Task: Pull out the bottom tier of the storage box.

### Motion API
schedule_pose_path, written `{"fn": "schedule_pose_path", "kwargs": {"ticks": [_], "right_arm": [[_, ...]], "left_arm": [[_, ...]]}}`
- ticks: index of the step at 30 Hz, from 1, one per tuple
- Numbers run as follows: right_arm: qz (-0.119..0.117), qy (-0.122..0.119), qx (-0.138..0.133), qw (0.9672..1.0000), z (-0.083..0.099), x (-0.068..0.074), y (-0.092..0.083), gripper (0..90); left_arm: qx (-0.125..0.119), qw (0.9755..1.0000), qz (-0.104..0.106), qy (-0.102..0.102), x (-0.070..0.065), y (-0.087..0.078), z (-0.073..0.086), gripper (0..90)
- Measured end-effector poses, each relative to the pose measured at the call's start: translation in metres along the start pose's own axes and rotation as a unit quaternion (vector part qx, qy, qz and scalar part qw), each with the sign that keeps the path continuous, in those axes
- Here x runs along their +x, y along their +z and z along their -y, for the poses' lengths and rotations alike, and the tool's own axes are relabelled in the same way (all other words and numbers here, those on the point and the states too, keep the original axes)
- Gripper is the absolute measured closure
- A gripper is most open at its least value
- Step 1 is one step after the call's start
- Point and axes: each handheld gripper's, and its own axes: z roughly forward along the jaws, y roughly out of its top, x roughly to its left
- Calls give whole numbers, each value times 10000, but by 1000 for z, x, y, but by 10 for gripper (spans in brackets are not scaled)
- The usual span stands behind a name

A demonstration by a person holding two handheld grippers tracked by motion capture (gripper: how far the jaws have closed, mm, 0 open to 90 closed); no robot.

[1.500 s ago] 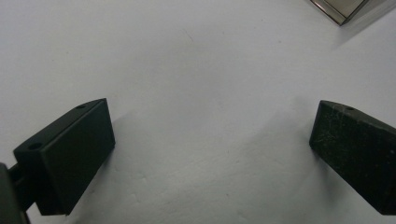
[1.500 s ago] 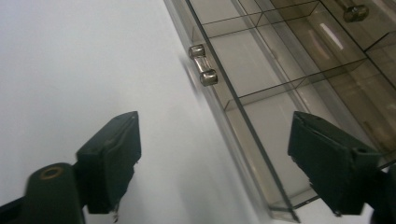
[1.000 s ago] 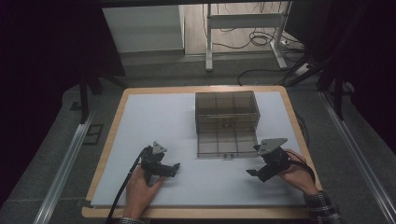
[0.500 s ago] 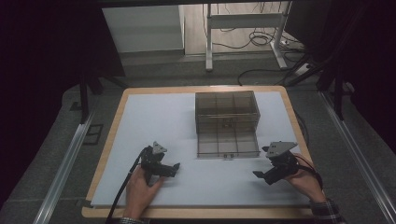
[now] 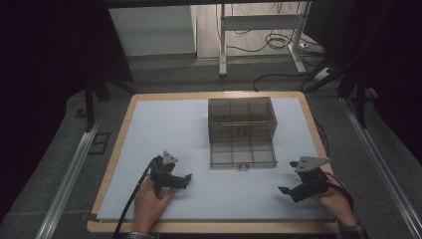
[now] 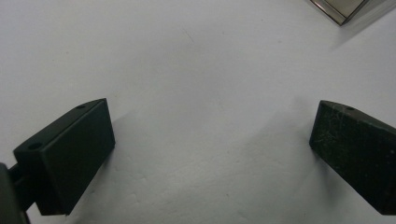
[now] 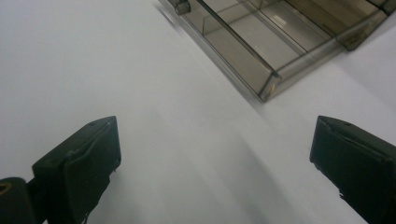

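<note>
My left hand point(image 5: 149, 199) rests low near my edge of the worktop, gripping the left tool point(image 5: 185, 178), which points to my right with its jaws spread wide and nothing between them. My right hand point(image 5: 334, 198) holds the right tool point(image 5: 284, 189) at the far right, aimed to my left, its jaws wide apart too, gripping nothing.

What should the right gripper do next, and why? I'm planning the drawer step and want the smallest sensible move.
Probably ease the right gripper forward-left toward the pulled-out drawer of the smoky clear drawer box. Its jaws stand wide open with nothing between them, and the drawer's front edge lies ahead, apart from them.
</note>
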Motion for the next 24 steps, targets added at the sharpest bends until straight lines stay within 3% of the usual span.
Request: {"fn": "schedule_pose_path", "kwargs": {"ticks": [24], "right_arm": [[57,563,101,9983,40,-3,-1,4]], "left_arm": [[3,10000,0,2,0,0,0,0]]}}
